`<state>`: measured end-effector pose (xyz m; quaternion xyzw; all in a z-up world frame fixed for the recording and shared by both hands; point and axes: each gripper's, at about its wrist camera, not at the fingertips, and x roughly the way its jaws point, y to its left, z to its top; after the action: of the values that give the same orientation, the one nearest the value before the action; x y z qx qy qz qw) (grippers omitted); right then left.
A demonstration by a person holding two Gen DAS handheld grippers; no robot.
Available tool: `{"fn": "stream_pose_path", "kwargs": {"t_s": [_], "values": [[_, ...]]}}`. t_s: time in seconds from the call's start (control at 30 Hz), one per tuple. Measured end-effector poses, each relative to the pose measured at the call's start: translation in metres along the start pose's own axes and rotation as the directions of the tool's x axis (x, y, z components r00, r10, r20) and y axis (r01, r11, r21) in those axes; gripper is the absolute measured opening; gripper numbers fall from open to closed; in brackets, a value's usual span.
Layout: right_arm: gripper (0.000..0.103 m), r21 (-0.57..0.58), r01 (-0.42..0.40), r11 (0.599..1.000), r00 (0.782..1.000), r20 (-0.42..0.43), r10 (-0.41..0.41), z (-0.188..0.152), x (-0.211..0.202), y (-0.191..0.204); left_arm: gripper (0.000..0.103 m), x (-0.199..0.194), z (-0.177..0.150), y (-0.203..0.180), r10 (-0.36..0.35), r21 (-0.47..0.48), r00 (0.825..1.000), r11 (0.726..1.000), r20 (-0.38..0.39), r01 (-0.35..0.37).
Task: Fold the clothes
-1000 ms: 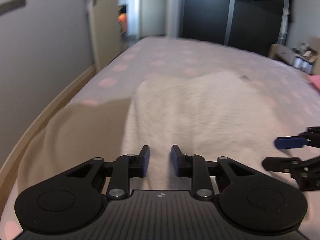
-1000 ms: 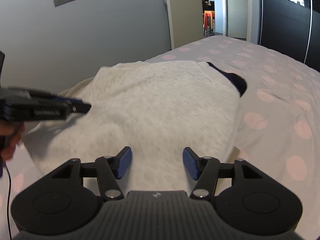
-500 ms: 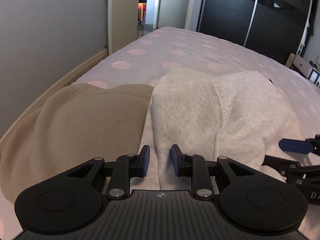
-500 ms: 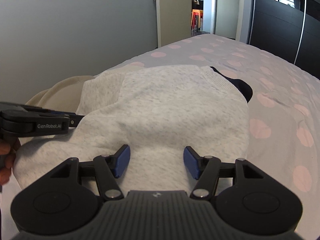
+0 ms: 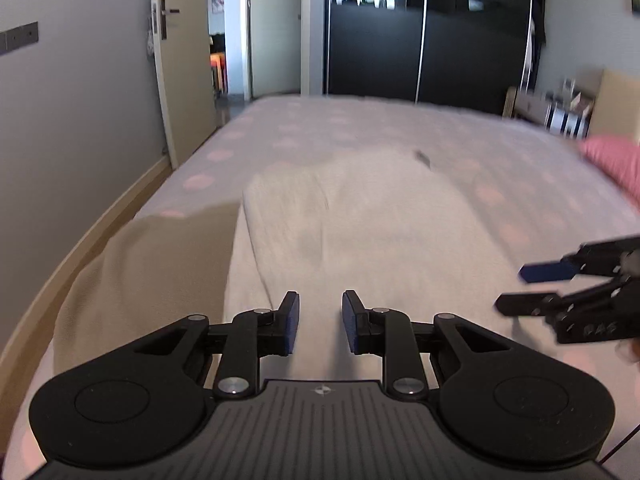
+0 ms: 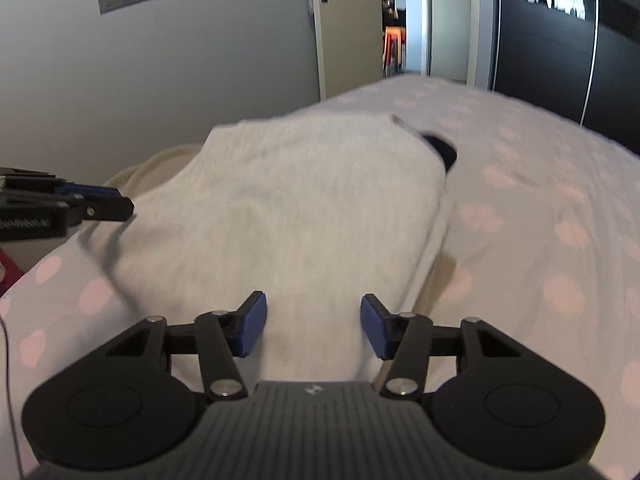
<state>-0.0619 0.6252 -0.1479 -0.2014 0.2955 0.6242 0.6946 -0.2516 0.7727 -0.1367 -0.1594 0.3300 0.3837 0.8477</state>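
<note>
A light grey knitted sweater point(image 5: 372, 216) lies on the bed with the pink-dotted cover point(image 6: 540, 184). A beige fleece garment point(image 5: 160, 260) lies to its left, partly under its edge. The left gripper point(image 5: 320, 322) is above the near part of the sweater, and the right gripper point(image 6: 313, 326) is above it further to the right. A dark wardrobe point(image 5: 420, 40) stands behind the bed.

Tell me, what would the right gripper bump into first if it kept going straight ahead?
Probably the light grey sweater lying on the bed, right ahead of the right gripper's open jaws. Depth is hard to judge.
</note>
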Motion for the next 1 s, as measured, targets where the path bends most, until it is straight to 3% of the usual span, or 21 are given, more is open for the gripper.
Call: {"fn": "stream_pose_path", "kwargs": {"t_s": [0.1, 0.27, 0.47, 0.57, 0.63, 0.7, 0.9, 1.0], "values": [[0.056, -0.024, 0.024, 0.999, 0.999, -0.032, -0.025, -0.016, 0.006, 0.007, 0.02, -0.002, -0.011, -0.007, -0.005, 0.012, 1.0, 1.0, -0.022, 0.005], [0.055, 0.108, 0.005, 0.994, 0.997, -0.076, 0.003, -0.034, 0.018, -0.007, 0.019, -0.005, -0.018, -0.012, 0.003, 0.014, 0.999, 1.0, -0.043, -0.002], [0.055, 0.123, 0.016, 0.992, 0.996, -0.094, -0.005, -0.039, -0.016, -0.007, 0.02, -0.051, -0.022, -0.028, 0.069, 0.018, 0.997, 0.997, -0.016, -0.069], [0.055, 0.154, 0.017, 0.988, 0.997, -0.079, -0.005, -0.041, -0.047, -0.005, 0.028, -0.09, -0.023, -0.054, 0.068, 0.039, 0.997, 0.997, 0.027, -0.069], [0.055, 0.149, 0.014, 0.989, 0.999, -0.052, -0.006, -0.038, -0.074, -0.002, 0.048, -0.12, -0.023, -0.075, 0.065, 0.041, 0.996, 0.997, 0.062, -0.067], [0.057, 0.131, 0.005, 0.991, 1.0, -0.027, -0.002, -0.035, -0.104, 0.002, 0.058, -0.153, -0.024, -0.093, 0.056, 0.014, 0.992, 0.998, 0.114, -0.058], [0.068, 0.096, -0.011, 0.995, 0.999, 0.042, 0.007, -0.031, -0.201, 0.015, 0.075, -0.237, -0.027, -0.139, 0.047, -0.064, 0.98, 0.997, 0.193, -0.035], [0.074, 0.078, -0.017, 0.997, 0.997, 0.076, 0.011, -0.032, -0.248, 0.021, 0.075, -0.266, -0.032, -0.157, 0.024, -0.087, 0.978, 0.996, 0.208, -0.006]]}}
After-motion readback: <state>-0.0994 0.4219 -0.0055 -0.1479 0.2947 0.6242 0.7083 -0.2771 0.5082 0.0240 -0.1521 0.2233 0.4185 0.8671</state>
